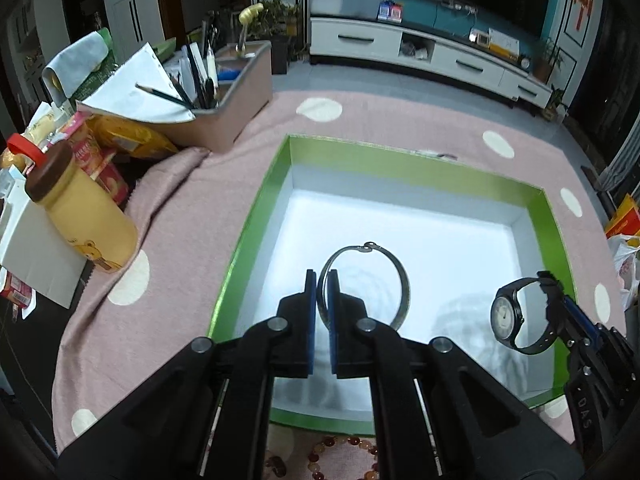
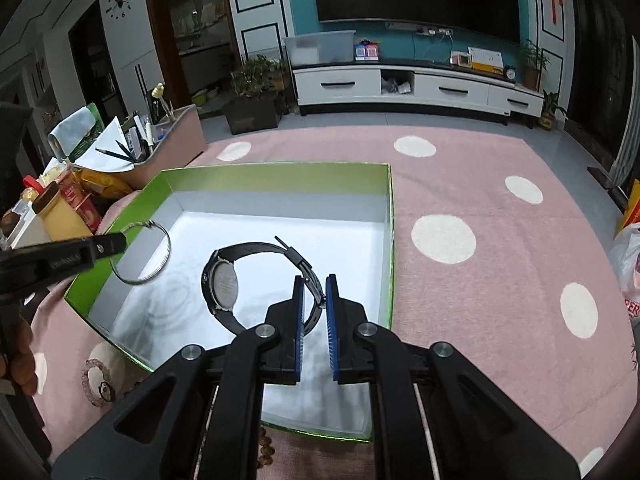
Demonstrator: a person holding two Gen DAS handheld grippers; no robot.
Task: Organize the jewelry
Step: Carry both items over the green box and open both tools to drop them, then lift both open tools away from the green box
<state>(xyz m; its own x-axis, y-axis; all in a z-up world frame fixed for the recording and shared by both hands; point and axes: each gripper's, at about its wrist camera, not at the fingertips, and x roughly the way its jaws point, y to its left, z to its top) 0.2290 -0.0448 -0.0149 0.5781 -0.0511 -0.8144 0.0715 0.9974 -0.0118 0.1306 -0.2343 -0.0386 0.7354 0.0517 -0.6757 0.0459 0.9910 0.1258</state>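
A green box (image 1: 256, 216) with a white floor lies open on the pink dotted cloth; it also shows in the right wrist view (image 2: 390, 216). My left gripper (image 1: 322, 284) is shut on a thin silver bangle (image 1: 394, 268) and holds it over the box's left part; the bangle also shows in the right wrist view (image 2: 162, 264). My right gripper (image 2: 315, 292) is shut on the strap of a black wristwatch (image 2: 224, 280) held over the box's right part. The watch also shows in the left wrist view (image 1: 506, 316). Bead bracelets lie on the cloth in front of the box (image 1: 344, 446) (image 2: 94, 380).
At the left stand a yellow bottle with a brown cap (image 1: 80, 208), snack packets (image 1: 120, 136) and a beige organizer with pencils and paper (image 1: 224, 92). A plastic bag (image 2: 630, 268) lies at the right edge. A TV cabinet (image 2: 416, 88) stands beyond the cloth.
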